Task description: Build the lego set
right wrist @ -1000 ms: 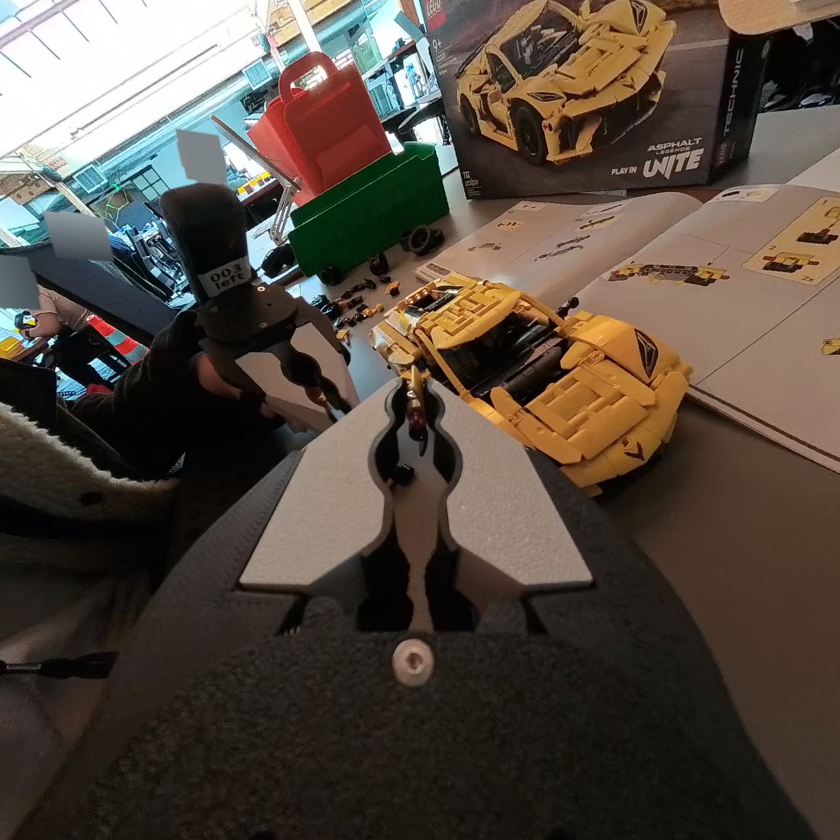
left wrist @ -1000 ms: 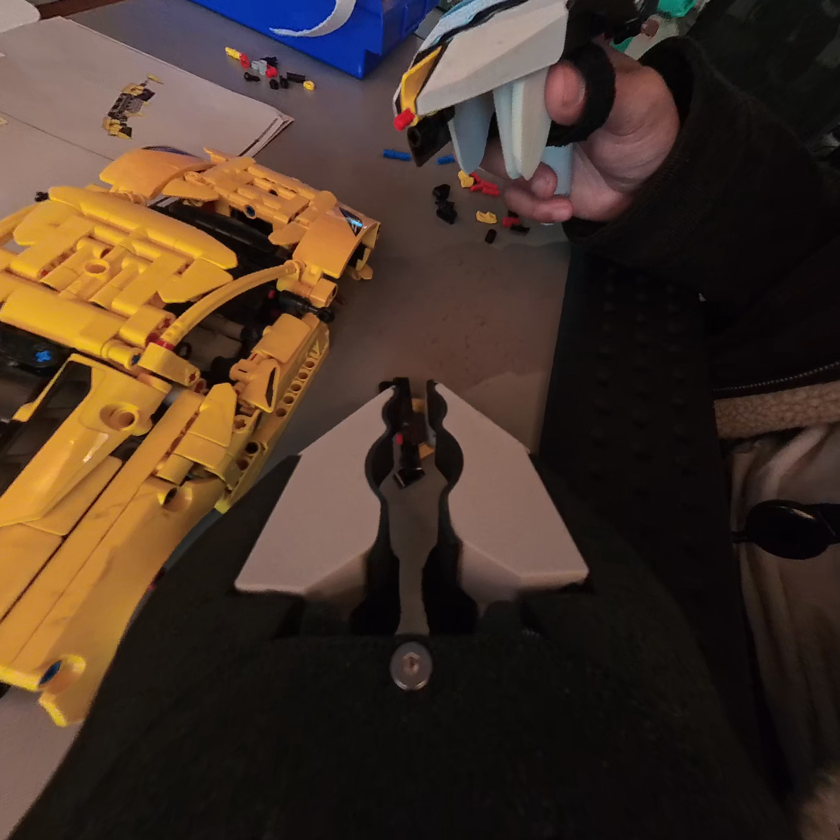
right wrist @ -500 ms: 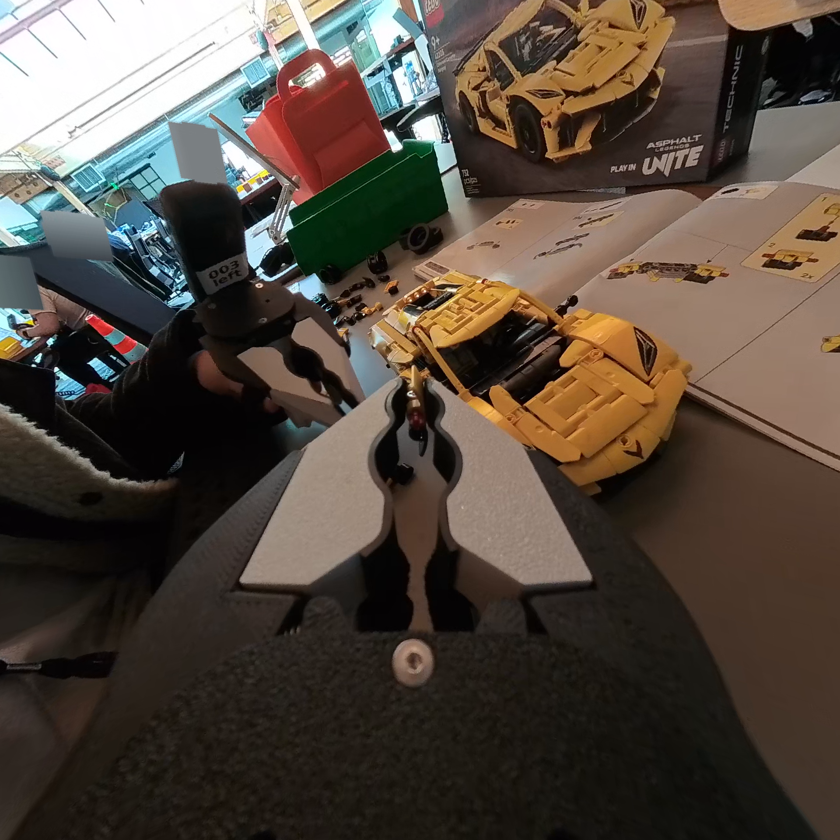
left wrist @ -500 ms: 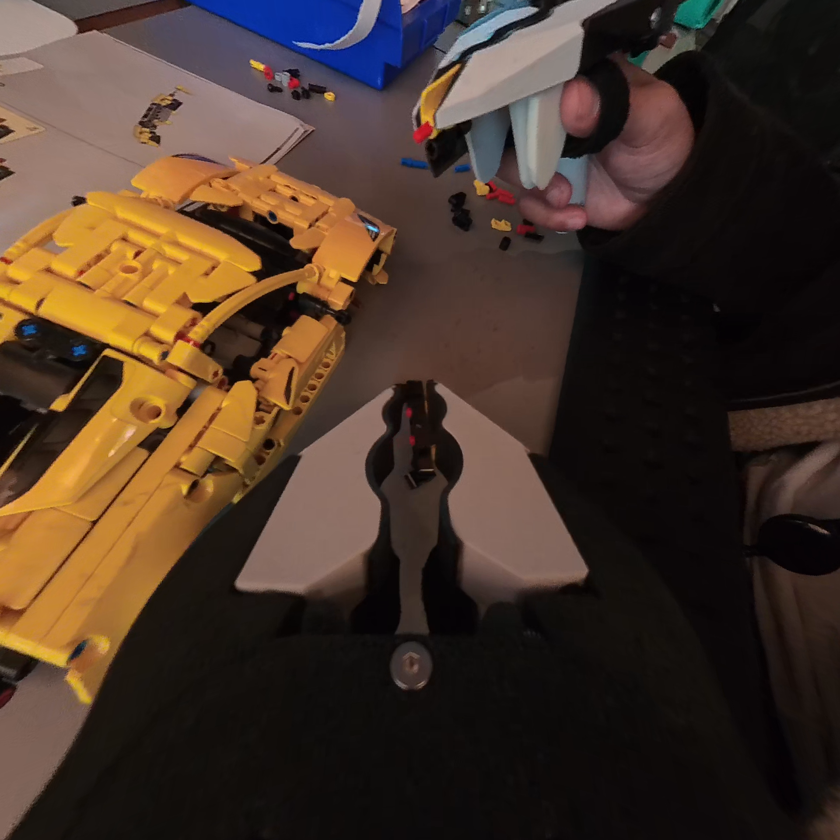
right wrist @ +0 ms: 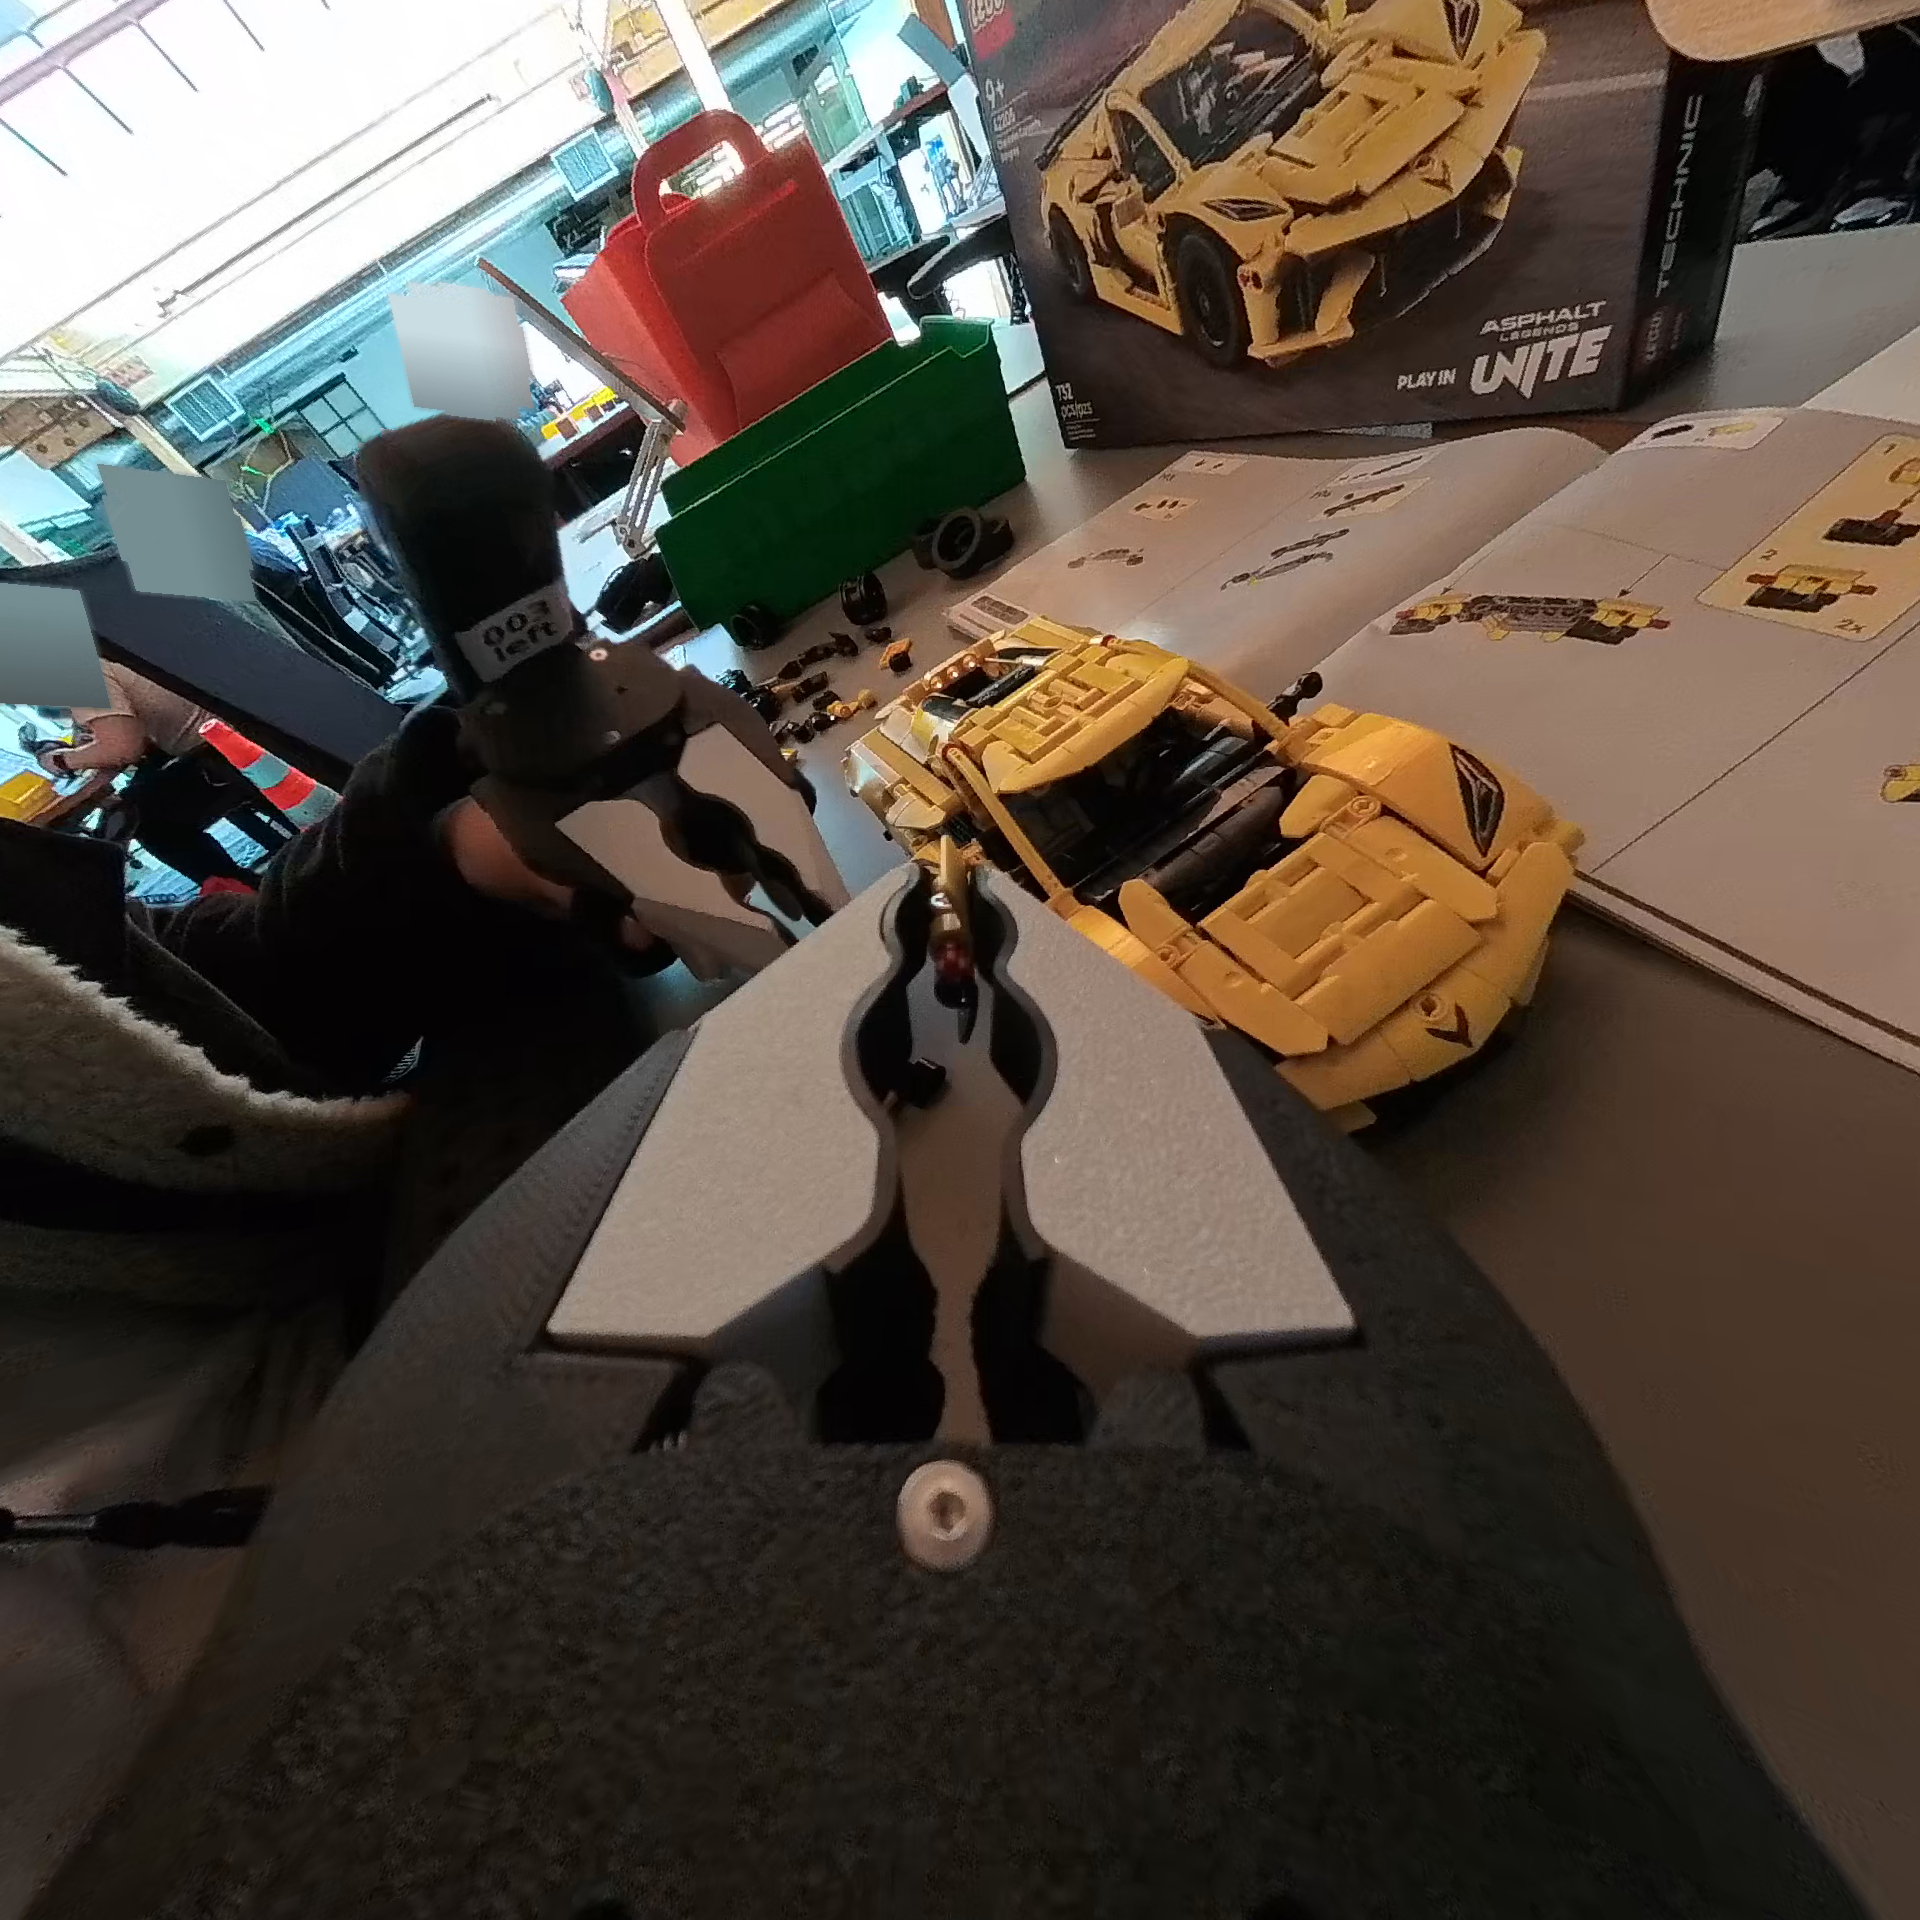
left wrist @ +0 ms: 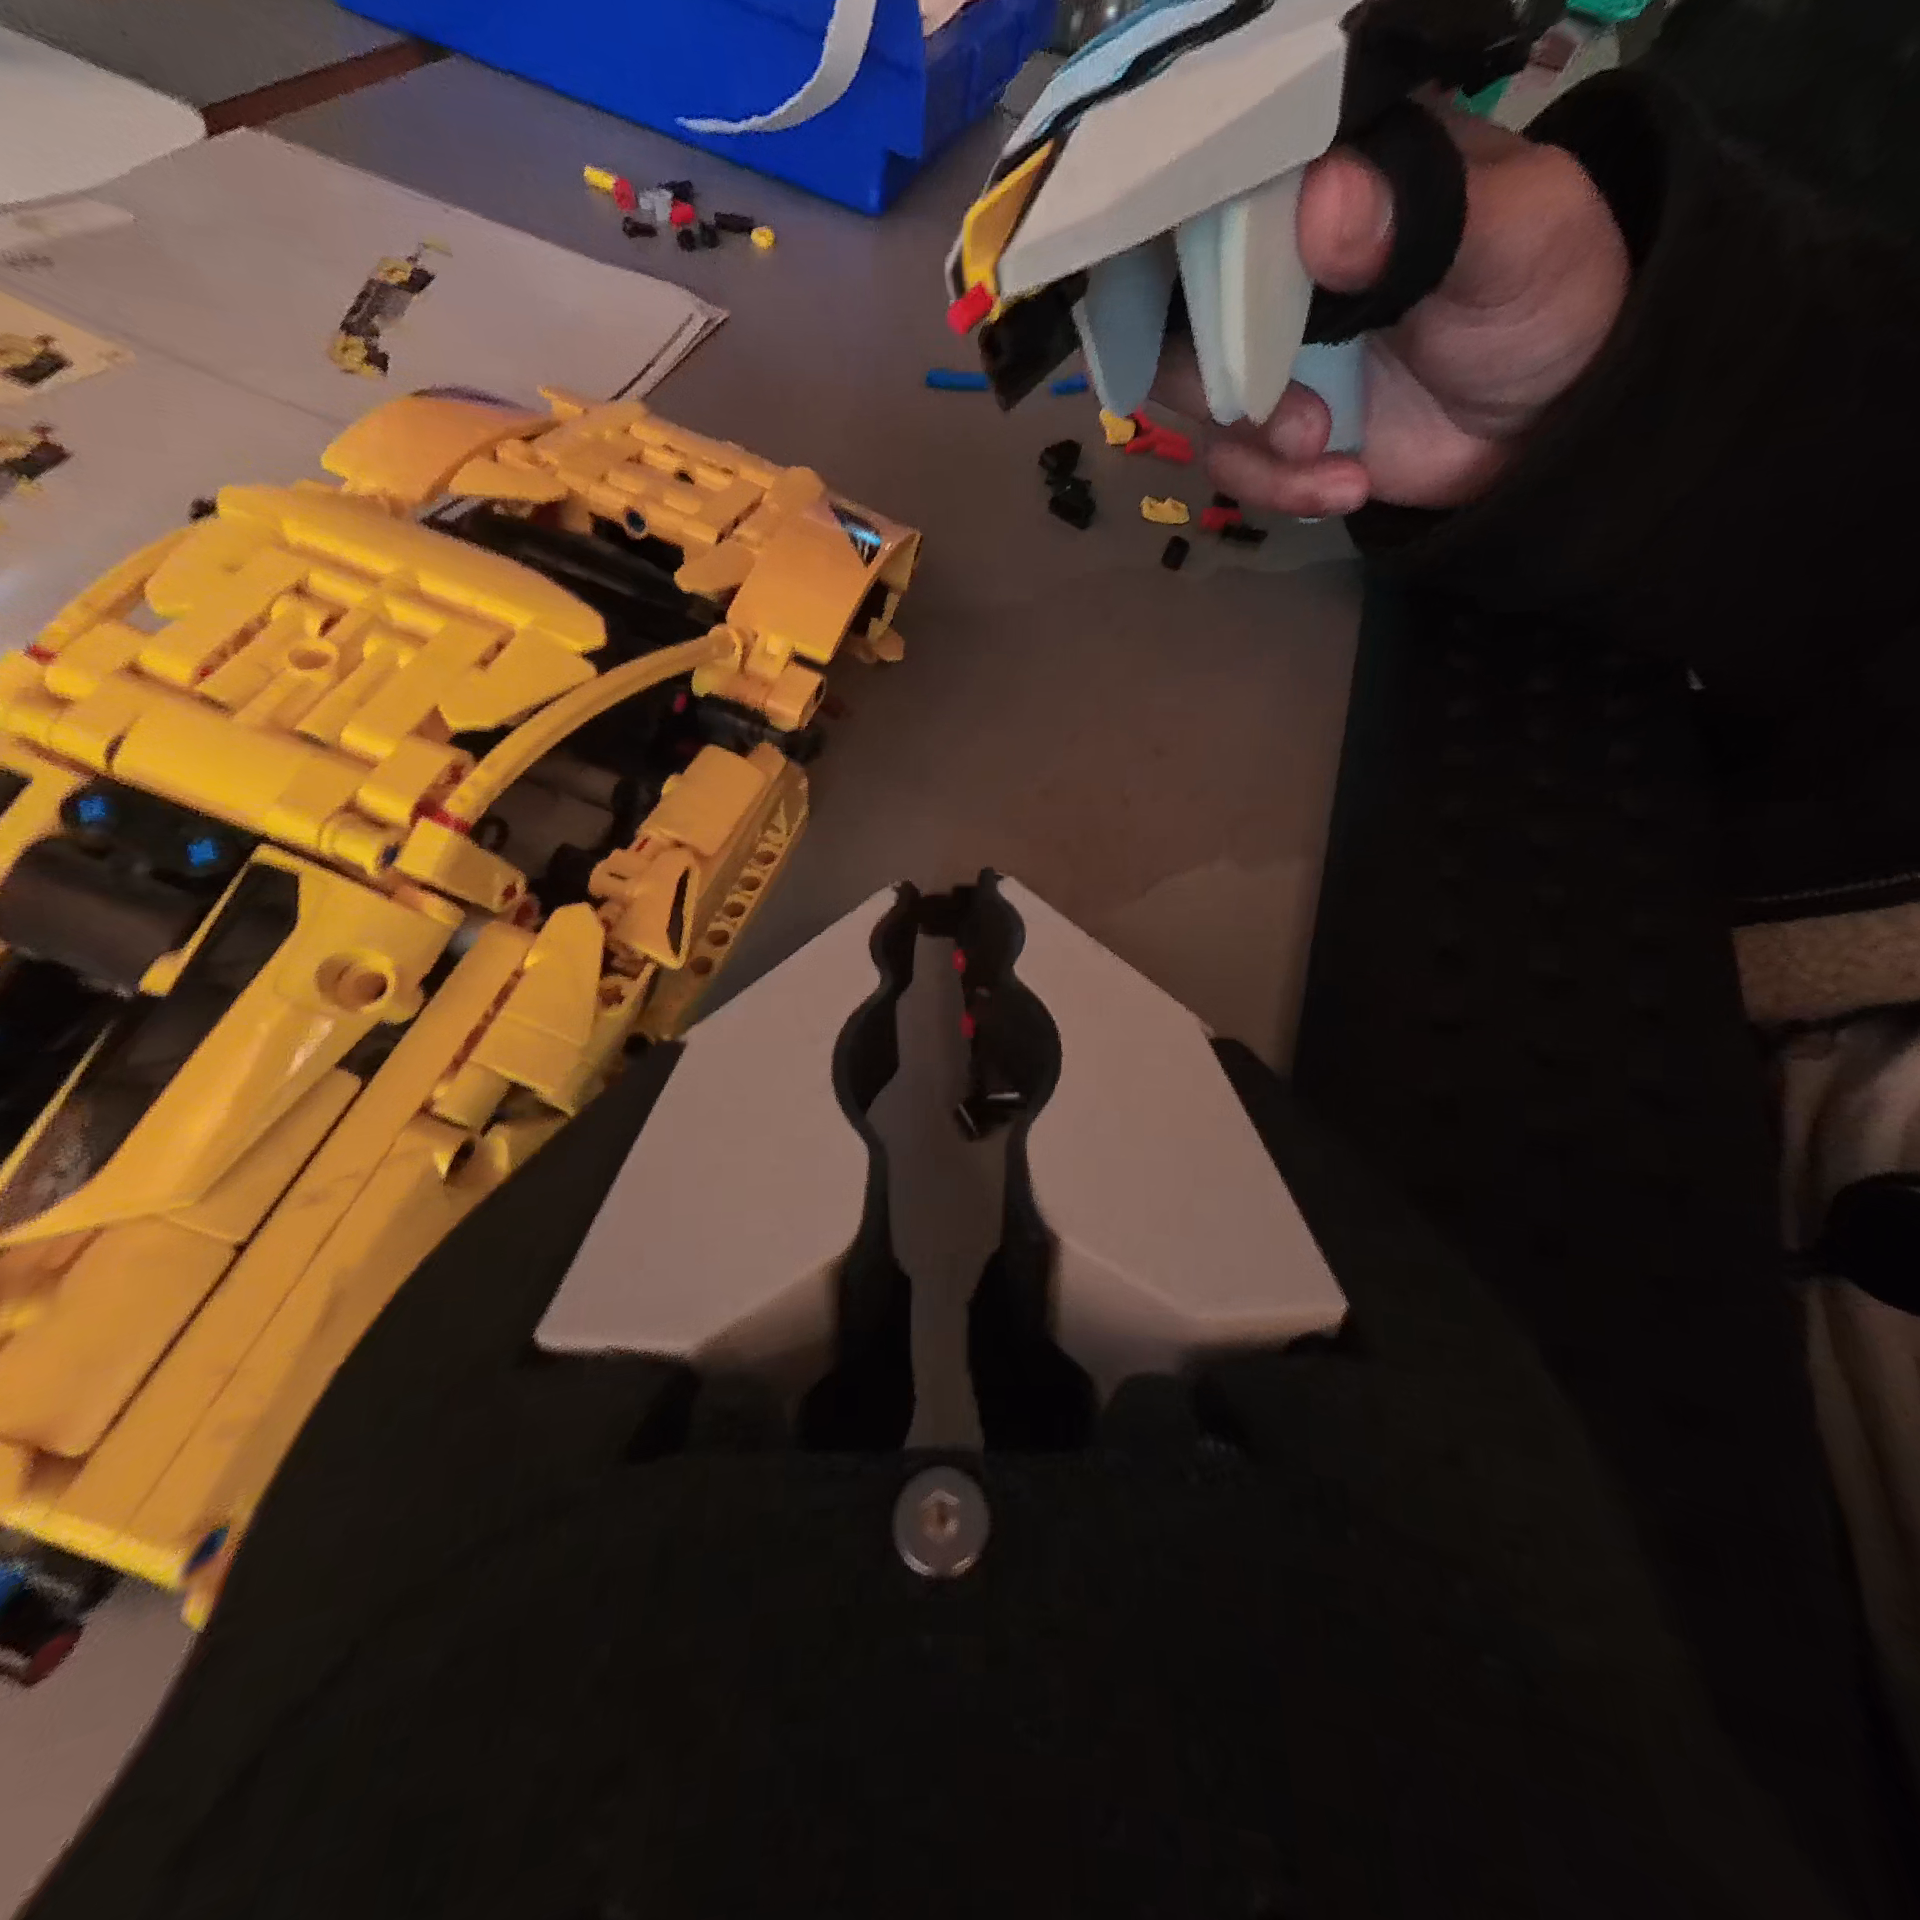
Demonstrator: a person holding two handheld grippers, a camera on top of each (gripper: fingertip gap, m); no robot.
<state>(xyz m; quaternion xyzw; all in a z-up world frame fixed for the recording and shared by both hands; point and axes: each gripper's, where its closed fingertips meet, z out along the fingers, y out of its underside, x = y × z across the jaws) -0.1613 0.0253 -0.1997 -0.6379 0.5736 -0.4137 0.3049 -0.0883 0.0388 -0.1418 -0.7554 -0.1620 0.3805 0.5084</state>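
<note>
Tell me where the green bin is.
Right wrist view, upper middle: the green bin sits behind the yellow car, before the red bag, with black tyres beside it.

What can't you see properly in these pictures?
- Left wrist view: the yellow car is cut off by the left edge, its far side hidden.
- Left wrist view: the loose pieces are too small to identify.
- Right wrist view: the small part between the jaws is mostly hidden.
</note>
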